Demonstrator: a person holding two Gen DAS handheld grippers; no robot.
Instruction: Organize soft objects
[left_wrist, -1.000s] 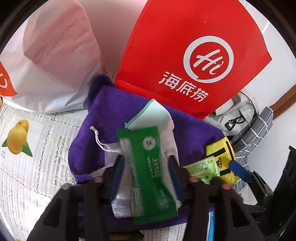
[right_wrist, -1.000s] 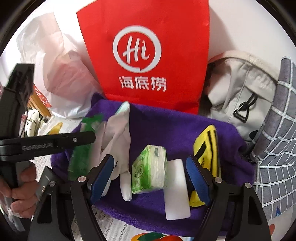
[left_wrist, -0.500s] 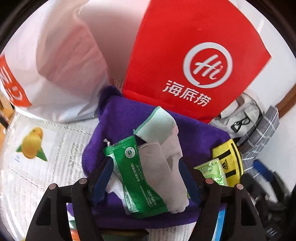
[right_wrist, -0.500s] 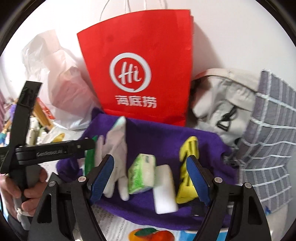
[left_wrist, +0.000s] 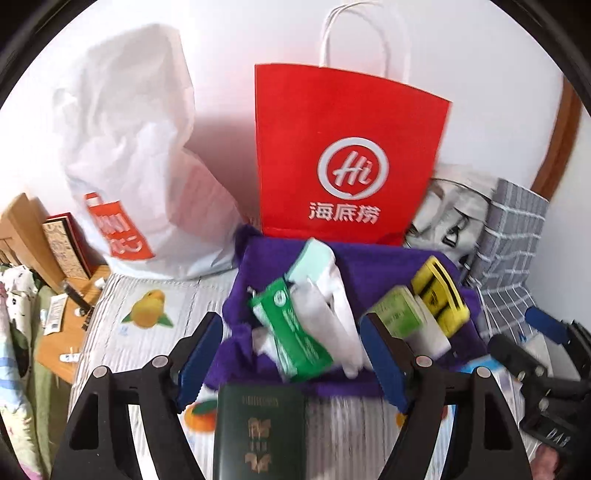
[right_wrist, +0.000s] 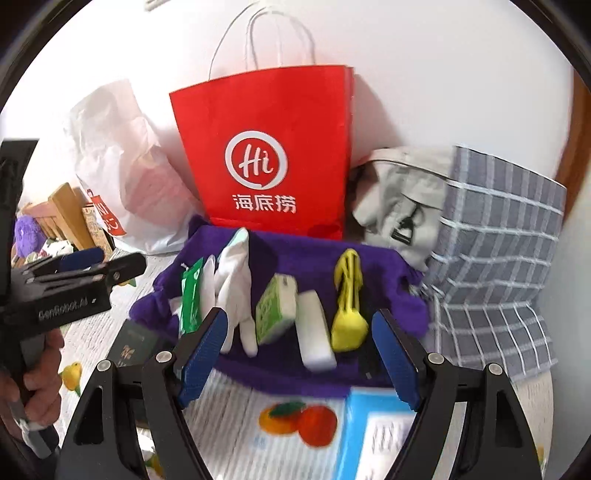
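Since a second ago our left gripper (left_wrist: 291, 363) has let go of the green packet (left_wrist: 290, 334) it was clamping and pulled back and up from the pile; its jaws have just been opening and now stand wide with nothing between the pads, the packet lying loose on the purple towel (left_wrist: 373, 269) beyond them. Our right gripper (right_wrist: 297, 358) has drawn back as well, so the whole red paper bag (right_wrist: 266, 122) with its white handles now fits in its view, and its blue pads are spread wide and hold nothing. On the towel we see, from left to right, the green packet leaning on a white glove (right_wrist: 236, 284) with a pale green cuff, a green tissue pack (right_wrist: 277, 308), a white block (right_wrist: 314, 332) touching the tissue pack, and a yellow object with black stripes (right_wrist: 347, 302). In the left wrist view a dark green booklet (left_wrist: 258, 432) lies on the fruit-printed cloth (left_wrist: 147, 306) just in front of the towel, between our left fingers. The red bag stands upright against the wall, touching the towel's far edge, with a white plastic bag (left_wrist: 136, 147) on its left and a beige bag (right_wrist: 399, 199) and grey checked cloth (right_wrist: 498, 251) on its right. A hand (right_wrist: 37, 380) grips the left gripper's handle at the left edge of the right wrist view. A light blue box (right_wrist: 373, 432) sits near us, below the right pads.
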